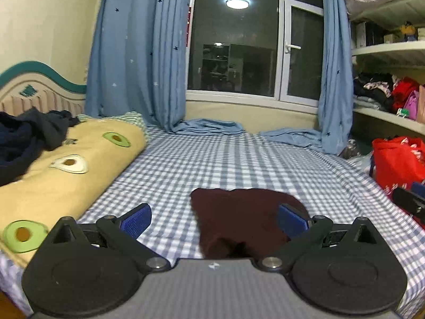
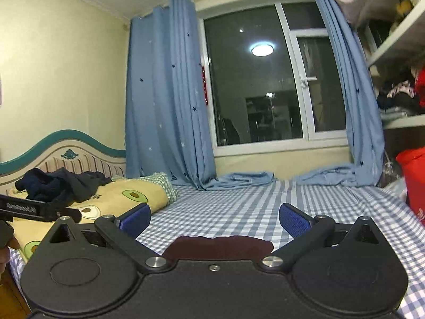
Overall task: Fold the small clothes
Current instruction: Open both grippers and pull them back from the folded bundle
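A small dark maroon garment lies folded on the blue checked bed sheet. My left gripper hovers over its near part, open, its blue pads well apart with nothing pressed between them. In the right wrist view the same maroon garment shows only as a strip just beyond the gripper body. My right gripper is open above the sheet and holds nothing. The left gripper appears at the left edge of that view, and the right gripper's dark body shows at the right edge of the left wrist view.
A yellow avocado-print quilt lies rolled at the left, with a pile of dark clothes on it by the headboard. Blue curtains pool on the sheet under the window. A red bag and shelves stand at the right.
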A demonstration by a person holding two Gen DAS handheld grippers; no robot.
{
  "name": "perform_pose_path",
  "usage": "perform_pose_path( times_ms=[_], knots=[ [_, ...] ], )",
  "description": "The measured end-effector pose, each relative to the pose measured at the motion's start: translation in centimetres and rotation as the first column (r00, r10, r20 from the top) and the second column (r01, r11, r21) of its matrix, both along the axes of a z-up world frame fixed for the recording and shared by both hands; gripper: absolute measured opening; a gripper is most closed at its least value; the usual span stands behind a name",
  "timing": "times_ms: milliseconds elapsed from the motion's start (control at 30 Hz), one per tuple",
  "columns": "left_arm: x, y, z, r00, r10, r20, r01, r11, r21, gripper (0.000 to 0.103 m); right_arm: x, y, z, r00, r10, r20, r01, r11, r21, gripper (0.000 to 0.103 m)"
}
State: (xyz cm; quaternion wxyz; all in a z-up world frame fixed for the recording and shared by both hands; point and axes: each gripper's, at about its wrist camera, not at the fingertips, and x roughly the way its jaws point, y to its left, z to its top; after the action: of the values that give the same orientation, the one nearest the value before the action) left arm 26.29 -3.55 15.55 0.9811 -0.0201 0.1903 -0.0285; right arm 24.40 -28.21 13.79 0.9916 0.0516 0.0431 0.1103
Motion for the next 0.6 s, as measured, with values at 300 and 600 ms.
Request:
perform_pose_path(
  times_ms=[300,600],
  knots=[
    [-6.9,-1.2,-0.9,0.997,-0.015,0.076,0.015,1.0,0.005,0.102,-7.7,1.0,-0.8,0.997,-0.064,0.052,0.068,0.995,-0.074,0.103],
    [-13.1,-1.7,-7.0,0.992,-0.005,0.125,0.013,0.998,-0.061,0.102,-15.5,-0.7,-4.5,0.984,-0.122,0.127,0.123,0.992,-0.001,0.103]
  ],
)
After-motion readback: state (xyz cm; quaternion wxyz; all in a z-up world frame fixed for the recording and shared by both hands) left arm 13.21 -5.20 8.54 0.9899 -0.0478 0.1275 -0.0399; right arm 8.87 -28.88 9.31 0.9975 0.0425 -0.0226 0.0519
